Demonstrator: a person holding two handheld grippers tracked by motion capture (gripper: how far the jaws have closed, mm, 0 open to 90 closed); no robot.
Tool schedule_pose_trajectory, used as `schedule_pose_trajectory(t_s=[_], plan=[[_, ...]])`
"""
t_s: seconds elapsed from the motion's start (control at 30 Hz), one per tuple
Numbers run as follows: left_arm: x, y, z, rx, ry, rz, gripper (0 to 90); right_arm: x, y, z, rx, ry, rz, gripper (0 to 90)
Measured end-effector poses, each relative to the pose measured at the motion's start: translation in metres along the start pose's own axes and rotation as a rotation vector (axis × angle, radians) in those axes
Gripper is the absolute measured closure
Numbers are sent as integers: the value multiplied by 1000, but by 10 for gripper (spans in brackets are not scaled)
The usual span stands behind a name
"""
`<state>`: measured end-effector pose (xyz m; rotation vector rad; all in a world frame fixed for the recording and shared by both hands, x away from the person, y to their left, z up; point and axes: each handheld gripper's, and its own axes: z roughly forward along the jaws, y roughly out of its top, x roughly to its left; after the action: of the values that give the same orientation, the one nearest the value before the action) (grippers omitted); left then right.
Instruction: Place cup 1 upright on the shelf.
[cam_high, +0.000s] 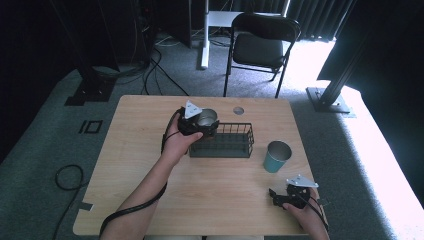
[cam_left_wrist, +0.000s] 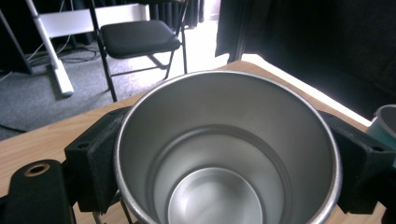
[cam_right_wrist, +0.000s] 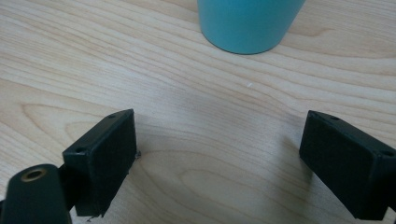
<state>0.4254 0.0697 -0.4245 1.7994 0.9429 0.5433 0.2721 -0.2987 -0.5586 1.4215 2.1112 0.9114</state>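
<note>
**First cup held at the rack, second one waiting**

The left gripper (cam_high: 199, 122) has its two black jaws pressed against opposite sides of an open, shiny steel cup (cam_high: 206, 118), gripping it just below the rim. In the left gripper view the cup (cam_left_wrist: 224, 154) stands upright between the jaws, empty, its bright bottom showing. The cup hangs at the far left end of a dark wire basket (cam_high: 235, 145) that sits directly ahead of and below this gripper; from the high view I cannot tell whether the cup's base is already inside the basket or just above its rim. My reading is that the job is partly done: one cup is lifted and brought to the basket but not yet let go.

The right gripper (cam_high: 281, 196) rests low over the pale wooden table (cam_high: 200, 200), jaws spread wide with nothing between them. Just ahead of it stands a teal cup with a steel rim (cam_high: 276, 156), upright and untouched, apparently the piece left to fetch.
</note>
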Motion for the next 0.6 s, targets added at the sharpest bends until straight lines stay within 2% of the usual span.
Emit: schedule_pose_trajectory(t_s=[0.07,0.23,0.33,0.4,0.6], plan=[[1,-4,4,14,14,11,139,0,0,0,0,0,-1,105],[5,-15,13,32,22,-7,139,0,0,0,0,0,0,105],[6,-19,16,39,26,0,139,0,0,0,0,0,1,105],[5,-21,19,50,35,19,139,0,0,0,0,0,0,105],[6,-27,24,65,44,26,139,0,0,0,0,0,1,105]])
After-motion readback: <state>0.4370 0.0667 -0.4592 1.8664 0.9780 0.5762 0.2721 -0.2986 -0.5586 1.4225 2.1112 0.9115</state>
